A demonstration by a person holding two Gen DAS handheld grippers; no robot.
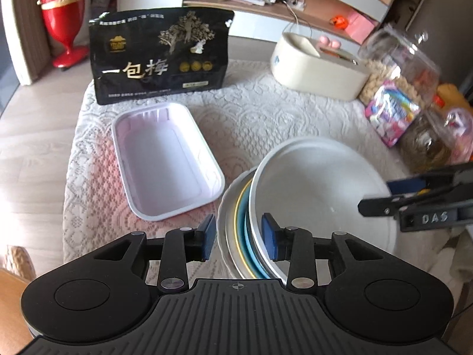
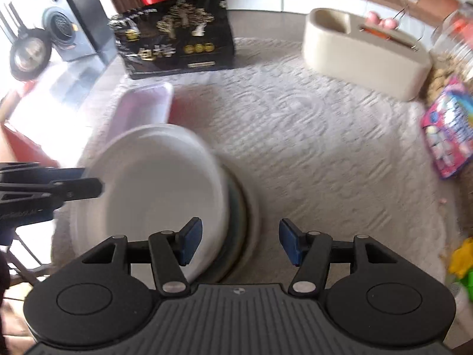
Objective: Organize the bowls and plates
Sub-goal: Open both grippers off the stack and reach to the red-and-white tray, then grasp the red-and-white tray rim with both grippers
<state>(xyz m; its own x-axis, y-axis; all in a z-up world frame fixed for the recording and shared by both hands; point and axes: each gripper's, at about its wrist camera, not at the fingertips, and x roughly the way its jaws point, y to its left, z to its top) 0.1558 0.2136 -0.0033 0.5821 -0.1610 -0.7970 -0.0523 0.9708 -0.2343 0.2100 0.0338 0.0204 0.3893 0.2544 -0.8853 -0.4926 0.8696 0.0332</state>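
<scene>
A stack of plates sits on the lace cloth: a white bowl (image 1: 319, 189) on top, a blue plate (image 1: 246, 222) with a yellow rim under it, and a white plate (image 1: 223, 230) at the bottom. My left gripper (image 1: 239, 238) is open, its jaws straddling the stack's near-left rim. My right gripper (image 2: 239, 241) is open and empty over the stack's right edge; the white bowl also shows in the right wrist view (image 2: 156, 183), blurred. An empty pale pink rectangular tray (image 1: 165, 156) lies left of the stack.
A black snack bag (image 1: 161, 56) stands at the back. A cream tissue box (image 1: 316, 65) and clear jars (image 1: 396, 68) with a pink packet (image 1: 390, 112) stand at the right. A red vase (image 1: 63, 17) is beyond the table's far left edge.
</scene>
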